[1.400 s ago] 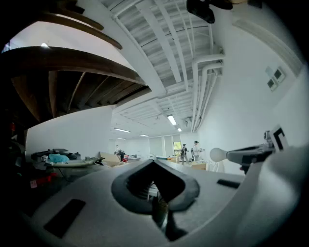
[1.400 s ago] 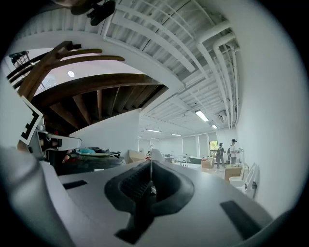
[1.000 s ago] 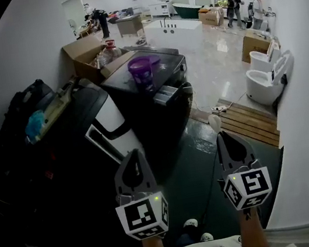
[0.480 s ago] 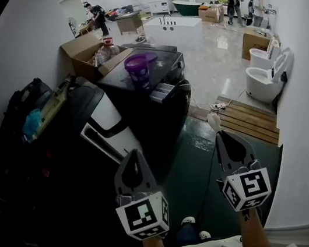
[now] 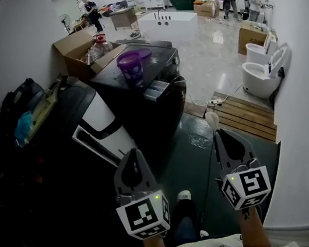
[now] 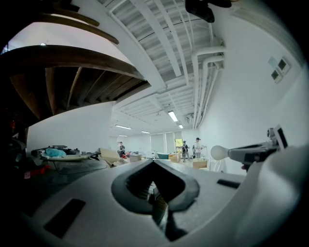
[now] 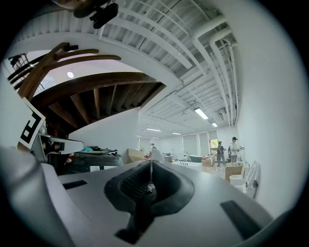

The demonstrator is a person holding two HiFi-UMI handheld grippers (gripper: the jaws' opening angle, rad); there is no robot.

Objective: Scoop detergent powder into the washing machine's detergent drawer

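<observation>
Your shoe (image 5: 183,195) has stepped forward, washing machine (image 5: 140,107) shifted up-left, forearms parallel, left gripper (image 5: 133,155) clenched empty, right gripper (image 5: 222,136) pinching white scoop (image 5: 212,120), well apart from pulled-out detergent drawer (image 5: 156,90).

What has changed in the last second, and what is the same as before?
The person's shoe has stepped forward, and the head view has shifted: the washing machine with the purple tub sits slightly further left and up in it. Nothing was taken hold of or let go. The right gripper still clamps the white scoop; the left gripper stays shut and empty.
</observation>
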